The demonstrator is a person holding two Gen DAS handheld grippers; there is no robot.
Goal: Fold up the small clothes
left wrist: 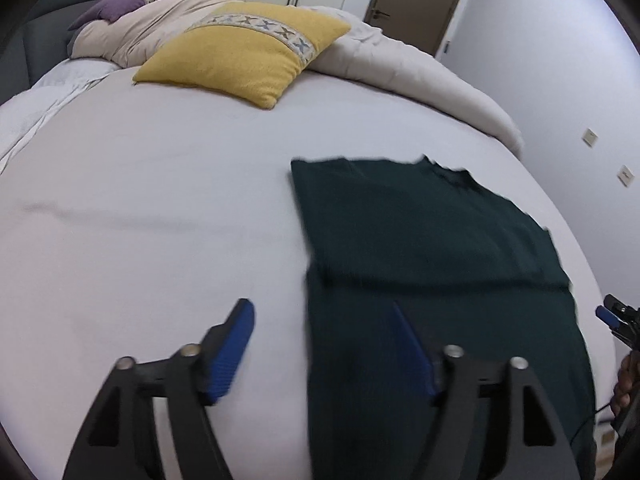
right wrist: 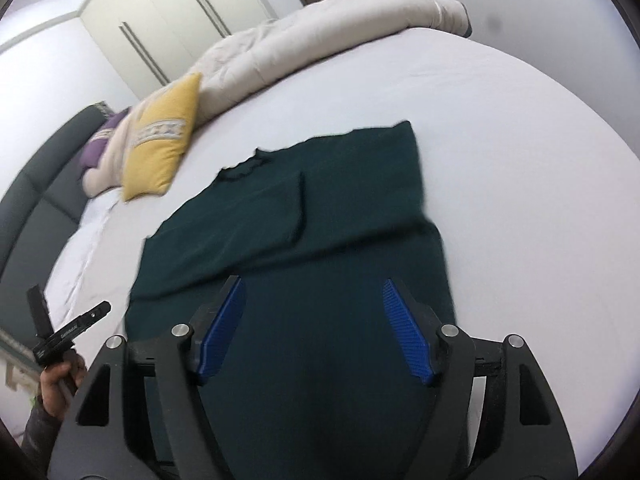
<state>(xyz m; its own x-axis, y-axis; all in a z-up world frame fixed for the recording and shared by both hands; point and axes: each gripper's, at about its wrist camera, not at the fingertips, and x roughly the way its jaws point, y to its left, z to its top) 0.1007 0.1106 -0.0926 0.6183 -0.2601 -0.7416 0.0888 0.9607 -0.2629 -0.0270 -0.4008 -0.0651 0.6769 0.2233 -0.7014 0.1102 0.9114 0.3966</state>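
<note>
A dark green T-shirt [left wrist: 432, 248] lies flat on the white bed sheet [left wrist: 160, 200], its sleeves folded in over the body. My left gripper [left wrist: 324, 316] is open and empty above the shirt's near left edge. My right gripper [right wrist: 314, 292] is open and empty above the shirt's [right wrist: 304, 240] lower half. The right gripper also shows at the right edge of the left wrist view [left wrist: 616, 320]. The left gripper shows at the lower left of the right wrist view [right wrist: 60, 328].
A yellow pillow [left wrist: 244, 52] lies beyond the shirt on the bed. A beige duvet [left wrist: 400, 64] is bunched along the far side, with a purple pillow [left wrist: 124, 2] and a dark headboard [right wrist: 36, 192]. Wardrobe doors [right wrist: 160, 20] stand behind.
</note>
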